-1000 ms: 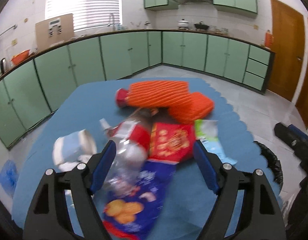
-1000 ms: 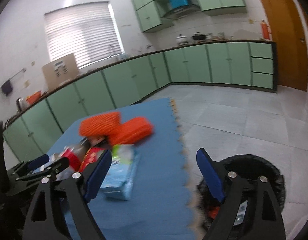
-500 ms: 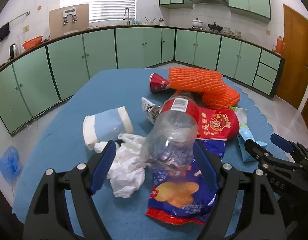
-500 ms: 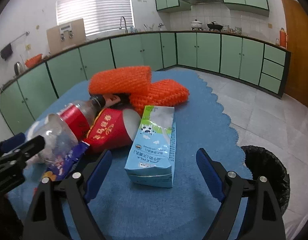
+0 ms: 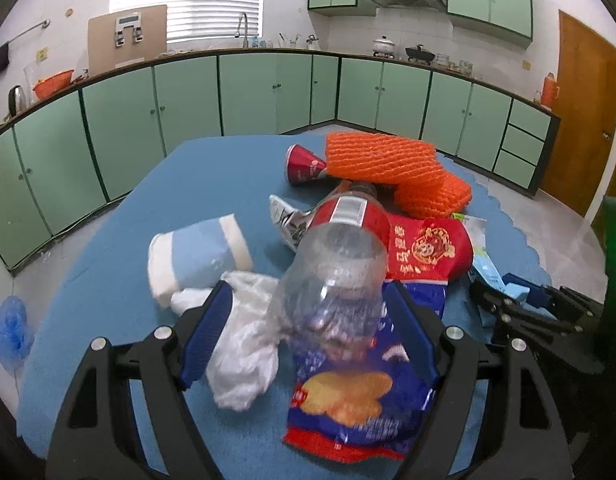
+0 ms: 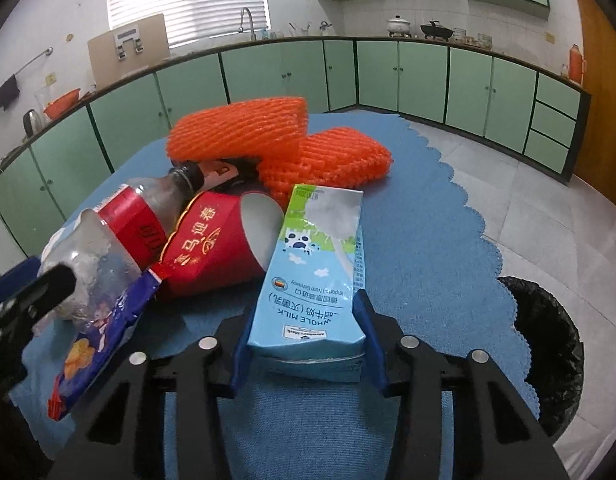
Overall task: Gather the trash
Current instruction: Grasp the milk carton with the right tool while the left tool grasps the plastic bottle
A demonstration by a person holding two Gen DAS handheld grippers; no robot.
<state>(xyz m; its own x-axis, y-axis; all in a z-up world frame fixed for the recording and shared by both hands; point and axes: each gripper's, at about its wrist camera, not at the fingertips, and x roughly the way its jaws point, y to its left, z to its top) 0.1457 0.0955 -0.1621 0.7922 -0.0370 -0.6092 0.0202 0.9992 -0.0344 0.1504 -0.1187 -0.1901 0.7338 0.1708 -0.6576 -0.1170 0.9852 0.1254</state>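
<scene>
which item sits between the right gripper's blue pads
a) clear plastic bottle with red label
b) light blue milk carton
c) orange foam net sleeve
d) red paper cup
b: the right gripper has its pads against both sides of the light blue milk carton.

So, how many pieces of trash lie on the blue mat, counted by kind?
Orange foam nets: 2
Paper cups: 3
Clear plastic bottle: 1
Blue milk carton: 1
Snack wrappers: 2
White plastic bag: 1
Total: 10
</scene>
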